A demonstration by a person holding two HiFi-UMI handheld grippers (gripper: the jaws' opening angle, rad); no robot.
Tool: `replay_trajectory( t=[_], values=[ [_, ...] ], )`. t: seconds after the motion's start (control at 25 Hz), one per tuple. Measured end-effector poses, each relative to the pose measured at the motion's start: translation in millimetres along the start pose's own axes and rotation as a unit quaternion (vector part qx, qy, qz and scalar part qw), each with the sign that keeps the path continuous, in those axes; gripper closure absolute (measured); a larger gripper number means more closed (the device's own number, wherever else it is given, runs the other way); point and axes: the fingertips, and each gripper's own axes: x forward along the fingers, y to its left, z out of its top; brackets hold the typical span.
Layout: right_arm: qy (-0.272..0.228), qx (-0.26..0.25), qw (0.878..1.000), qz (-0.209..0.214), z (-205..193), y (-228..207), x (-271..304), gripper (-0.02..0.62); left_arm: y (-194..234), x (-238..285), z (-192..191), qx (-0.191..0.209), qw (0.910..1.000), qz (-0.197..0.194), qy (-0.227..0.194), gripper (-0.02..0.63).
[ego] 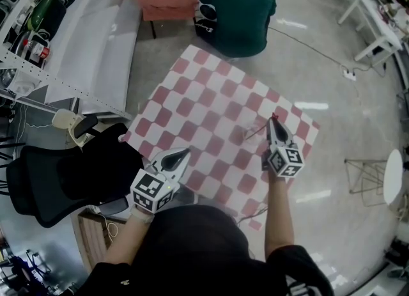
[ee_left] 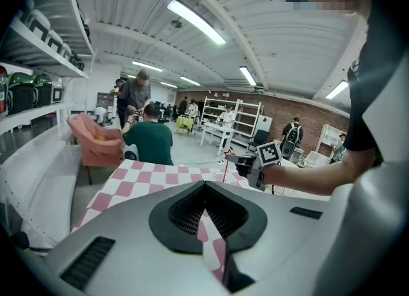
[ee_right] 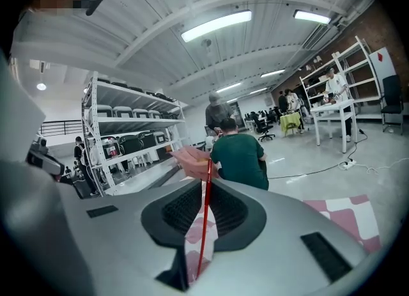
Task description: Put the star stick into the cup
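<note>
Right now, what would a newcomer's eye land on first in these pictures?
The pink-and-white checked cloth fills the middle of the head view. Over its right side, the right gripper is shut on a thin red stick, while the left gripper hangs empty over the near left corner. At the far edge of the cloth sits a person in a green shirt, back turned.

Pretty sure this is a big open lab/workshop hall: bare concrete floor (ego: 332, 52) with a cable (ego: 313, 50) trailing across it, strip lights (ee_left: 195, 21) overhead, metal shelving racks (ee_right: 128, 122), a brick back wall (ee_left: 313, 112), white work tables (ee_right: 332, 106), and people (ego: 236, 13) busy all around.
</note>
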Motion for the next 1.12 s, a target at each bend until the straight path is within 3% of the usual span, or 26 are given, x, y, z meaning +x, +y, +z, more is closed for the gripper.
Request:
replay_trajectory(
  t=[0.2,0.4,0.76,1.12],
  values=[
    [0.011,0.0,1.0,-0.007,0,-1,3,0.553,-1,-1,-1,0.0,1.0,0.001,-0.001,0.565],
    [0.033,-0.017,0.999,-0.02,-13,-16,7,0.424,-2,-3,0,0.0,1.0,0.003,-0.001,0.565],
    [0.059,0.006,0.998,-0.025,-25,-18,12,0.317,-3,-9,-2,0.0,1.0,0.002,-0.003,0.565],
    [0.069,0.032,0.996,-0.041,-34,-23,3,0.293,-5,-10,-1,0.004,1.0,-0.006,-0.007,0.565]
  ],
)
